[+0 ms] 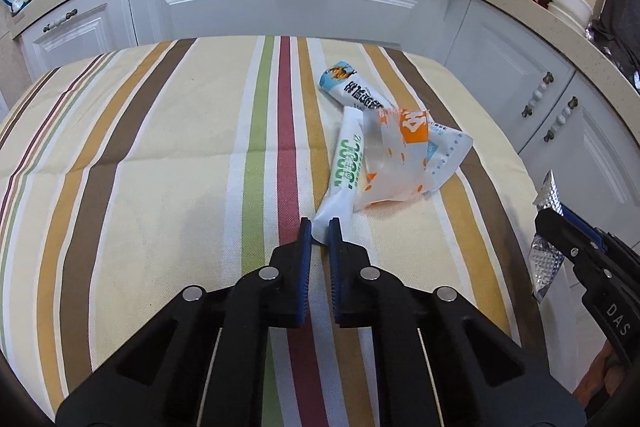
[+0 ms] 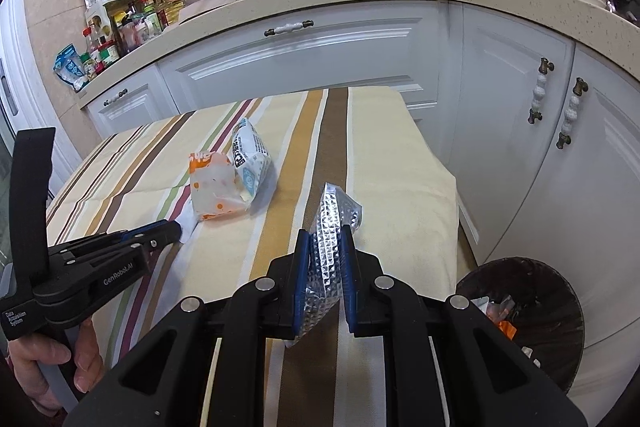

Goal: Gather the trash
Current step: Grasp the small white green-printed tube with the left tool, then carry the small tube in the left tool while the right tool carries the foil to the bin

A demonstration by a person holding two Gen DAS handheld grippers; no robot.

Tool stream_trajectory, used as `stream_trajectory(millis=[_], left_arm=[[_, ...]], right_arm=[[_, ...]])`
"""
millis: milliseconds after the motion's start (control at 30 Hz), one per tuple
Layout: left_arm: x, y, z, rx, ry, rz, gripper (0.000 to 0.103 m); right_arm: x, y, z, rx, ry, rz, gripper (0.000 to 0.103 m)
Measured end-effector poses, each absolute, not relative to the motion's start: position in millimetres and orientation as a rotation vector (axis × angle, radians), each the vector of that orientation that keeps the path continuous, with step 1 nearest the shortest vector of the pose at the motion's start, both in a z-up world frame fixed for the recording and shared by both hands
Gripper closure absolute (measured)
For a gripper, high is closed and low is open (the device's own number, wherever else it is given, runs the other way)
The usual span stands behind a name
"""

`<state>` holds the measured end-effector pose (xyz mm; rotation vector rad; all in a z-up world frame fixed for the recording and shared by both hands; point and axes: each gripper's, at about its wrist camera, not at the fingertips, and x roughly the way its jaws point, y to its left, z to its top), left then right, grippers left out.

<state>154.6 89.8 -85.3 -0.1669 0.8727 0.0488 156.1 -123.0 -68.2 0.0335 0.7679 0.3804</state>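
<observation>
Left gripper (image 1: 320,231) clenched on the near tip of the white-green sachet (image 1: 347,163). Thin pinch; it may slip free on lifting. Right gripper (image 2: 326,241) grips the silver foil packet (image 2: 330,227), above the striped tablecloth (image 2: 384,163). Bin (image 2: 560,311) lower right, beside the table.

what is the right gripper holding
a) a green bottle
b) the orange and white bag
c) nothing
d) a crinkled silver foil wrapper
d: the right gripper has its blue pads closed on the silver foil wrapper, while the orange and white bag lies on the striped cloth.
</observation>
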Motion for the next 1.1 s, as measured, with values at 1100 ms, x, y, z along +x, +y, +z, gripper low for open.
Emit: stream_trajectory(millis=[1100], left_arm=[[63.8, 107.6, -8.9, -0.103, 0.589, 0.143, 0.103]], right_arm=[[109.6, -126.7, -36.6, -0.007, 0.639, 0.355, 0.087]])
